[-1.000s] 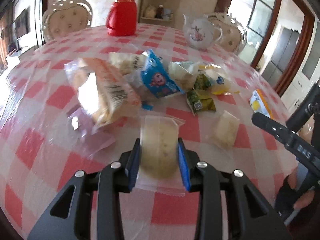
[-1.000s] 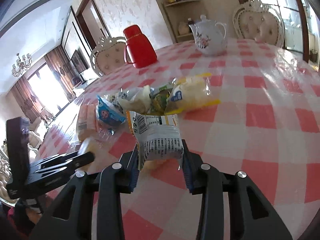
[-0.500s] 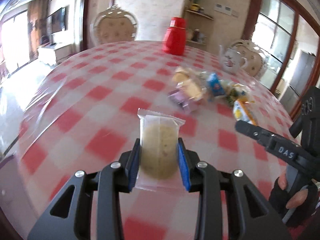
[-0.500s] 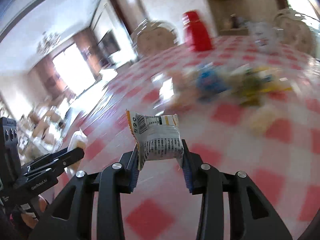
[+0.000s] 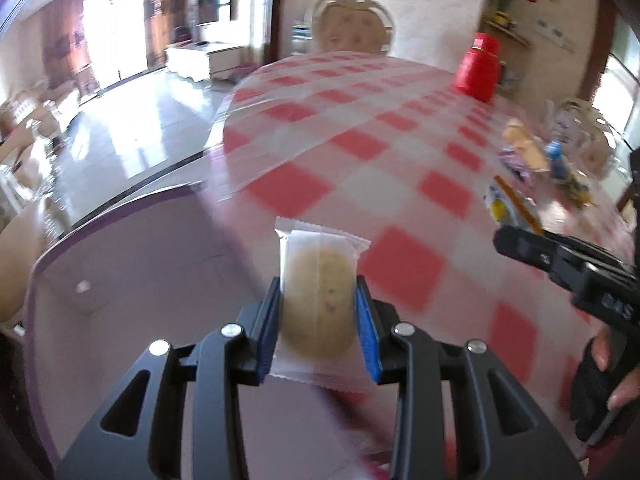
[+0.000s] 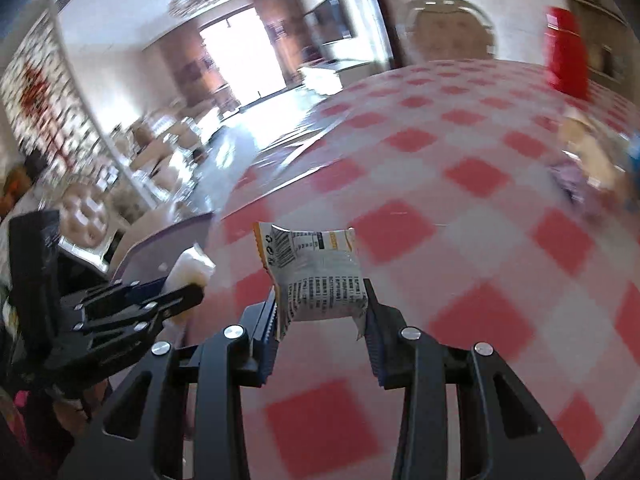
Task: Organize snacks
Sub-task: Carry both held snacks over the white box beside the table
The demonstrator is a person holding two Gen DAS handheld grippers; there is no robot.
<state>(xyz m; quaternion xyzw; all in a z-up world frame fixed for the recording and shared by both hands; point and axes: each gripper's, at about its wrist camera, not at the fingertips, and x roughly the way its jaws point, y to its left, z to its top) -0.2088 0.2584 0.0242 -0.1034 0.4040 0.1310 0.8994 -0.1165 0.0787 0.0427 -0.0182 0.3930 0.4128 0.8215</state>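
The wide middle of the red-and-white checked tablecloth lies bare and gives open passage. At the right edge of the left wrist frame a heap of wrapped snacks blocks the way, with a red plastic thermos jug at upper right. A pale purple flat surface fills the lower left, unobstructed.

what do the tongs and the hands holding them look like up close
Both are matte black plastic tongs with cut-out, ribbed finger arms, silver round screw heads and blue ridged pads. The left tongs match the right tongs. White lettering marks the right tool's side. The hand gripping its handle wears a black glove that leaves the fingertips bare.
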